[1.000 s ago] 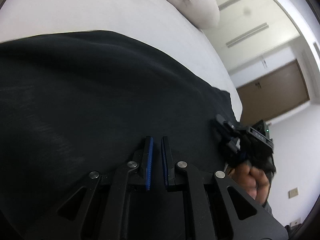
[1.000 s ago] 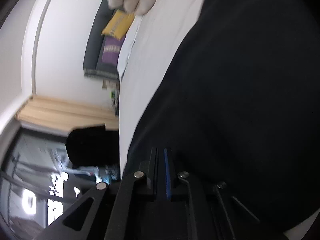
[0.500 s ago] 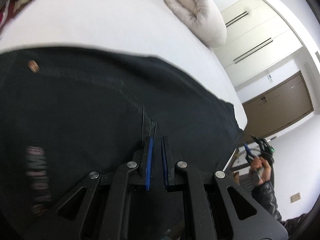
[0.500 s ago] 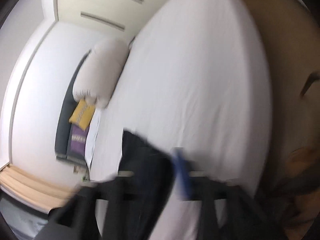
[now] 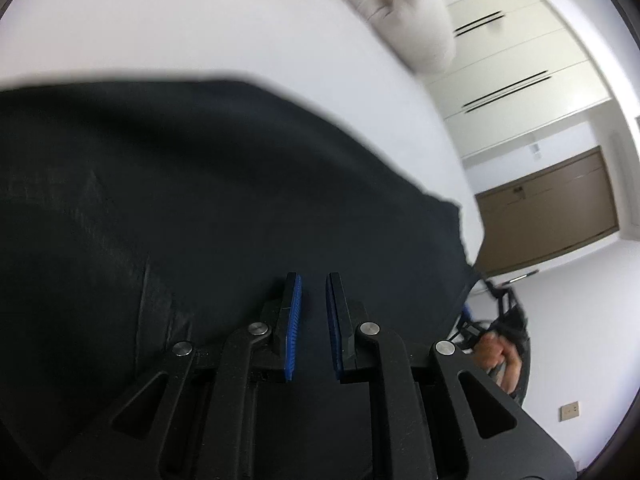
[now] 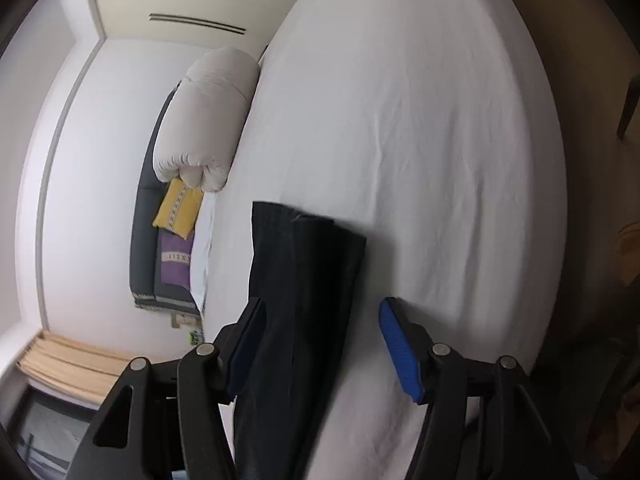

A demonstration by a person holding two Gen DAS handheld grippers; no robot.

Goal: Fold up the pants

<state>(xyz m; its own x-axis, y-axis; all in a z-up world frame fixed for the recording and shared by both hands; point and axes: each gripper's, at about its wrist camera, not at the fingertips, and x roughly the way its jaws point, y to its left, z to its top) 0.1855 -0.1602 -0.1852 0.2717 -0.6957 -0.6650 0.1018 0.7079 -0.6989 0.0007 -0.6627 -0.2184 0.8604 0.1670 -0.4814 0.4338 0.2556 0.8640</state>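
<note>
Jaws parted on two grippers, left gripper (image 5: 313, 300), right gripper (image 6: 320, 320), one pants (image 6: 304, 280), one bed (image 6: 440, 140)

A wide bed covered in a white sheet (image 6: 420, 160) is being shown, with a rolled off-white duvet (image 6: 208, 116) lying at its head. A yellow patterned cushion (image 6: 178, 210) and a purple one (image 6: 174, 258) are being propped against a dark grey headboard (image 6: 142, 216). Cream wardrobe doors (image 5: 516, 56) and a brown wooden door (image 5: 548, 212) are being lit evenly.
</note>
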